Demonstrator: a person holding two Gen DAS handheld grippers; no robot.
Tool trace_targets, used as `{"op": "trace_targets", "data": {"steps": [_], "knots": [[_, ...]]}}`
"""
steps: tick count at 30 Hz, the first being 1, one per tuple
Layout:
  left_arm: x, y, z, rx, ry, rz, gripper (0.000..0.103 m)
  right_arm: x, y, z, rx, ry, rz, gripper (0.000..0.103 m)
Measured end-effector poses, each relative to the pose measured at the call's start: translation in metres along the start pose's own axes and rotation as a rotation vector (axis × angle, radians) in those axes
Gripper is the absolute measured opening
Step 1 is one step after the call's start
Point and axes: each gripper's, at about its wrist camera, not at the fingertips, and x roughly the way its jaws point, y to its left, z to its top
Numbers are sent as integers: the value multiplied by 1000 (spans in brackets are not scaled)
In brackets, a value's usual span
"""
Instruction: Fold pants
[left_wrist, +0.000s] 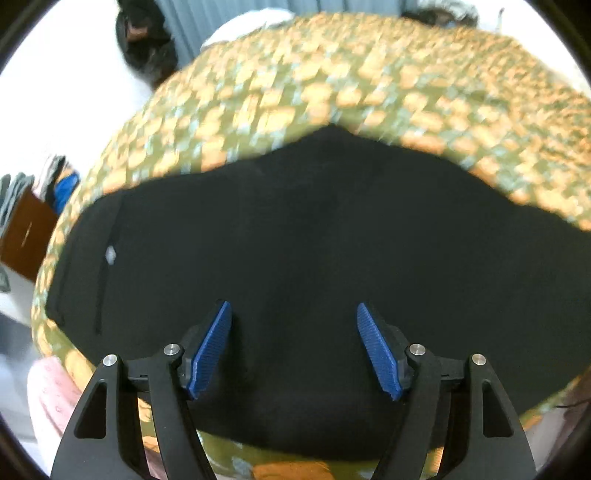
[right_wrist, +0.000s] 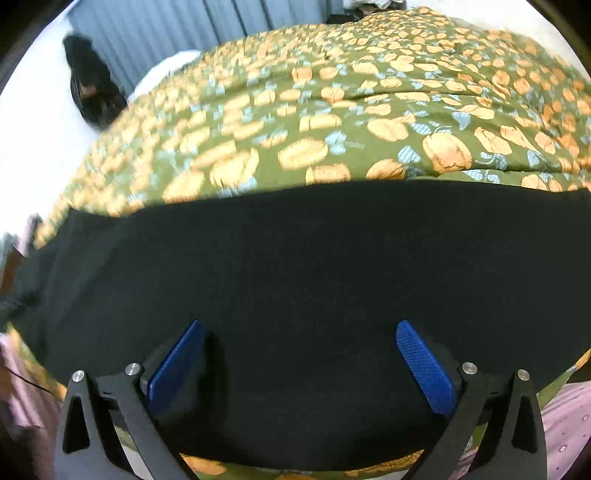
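Black pants (left_wrist: 295, 240) lie spread flat on a bed cover (left_wrist: 332, 81) printed with orange pumpkins on olive green; the garment fills the middle and lower band of both wrist views. Left gripper (left_wrist: 293, 350), lower centre of the left wrist view: jaws stand apart over the dark cloth, blue pads (left_wrist: 210, 350) not pressing on anything. Right gripper (right_wrist: 301, 363), lower centre of the right wrist view: jaws wide, nothing between them but the fabric beneath. Pants' right end is cut off by the frame edge in both views (seams and folds hard to read, cloth is uniformly dark; one small pale mark (left_wrist: 110, 253) at left). Cover pattern is motion-blurred. Upper left: a dark object (left_wrist: 147, 44), unidentifiable, before a grey pleated curtain (right_wrist: 177, 37).
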Motion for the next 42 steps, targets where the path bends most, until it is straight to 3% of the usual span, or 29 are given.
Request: {"op": "trace_targets", "data": {"steps": [3, 7, 11, 14, 17, 19, 20, 22, 28, 32, 37, 39, 42], "knots": [[5, 14, -7, -56, -19, -39, 83, -2, -31, 14, 63, 28, 48, 103], [5, 16, -7, -63, -15, -31, 84, 1, -78, 49, -7, 122, 71, 103], [5, 12, -8, -62, -21, -17, 86, -21, -136, 80, -64, 103, -166, 103], [5, 13, -10, -70, -21, -13, 89, -57, -201, 92, 79, 25, -208, 103], [6, 13, -9, -74, -21, -4, 92, -86, -253, 85, 232, -40, -147, 103], [7, 13, -9, -79, -19, 2, 93, -93, -277, 72, 338, -56, 5, 102], [8, 12, -8, -81, -19, 5, 94, -92, -283, 65, 370, -57, 60, 96], [8, 12, -8, -81, -19, 10, 94, -89, -286, 52, 404, -45, 128, 89], [8, 12, -9, -84, -18, 13, 95, -72, -271, 39, 343, 21, 202, 84], [8, 11, -9, -88, -18, 16, 95, -75, -274, 43, 347, 28, 367, 79], [8, 11, -10, -89, -20, 21, 95, -62, -261, 47, 255, 116, 243, 78], [8, 11, -9, -88, -20, 19, 95, -52, -251, 49, 203, 154, 213, 70], [8, 12, -10, -89, -21, 15, 95, -52, -241, 48, 171, 174, 167, 33]]}}
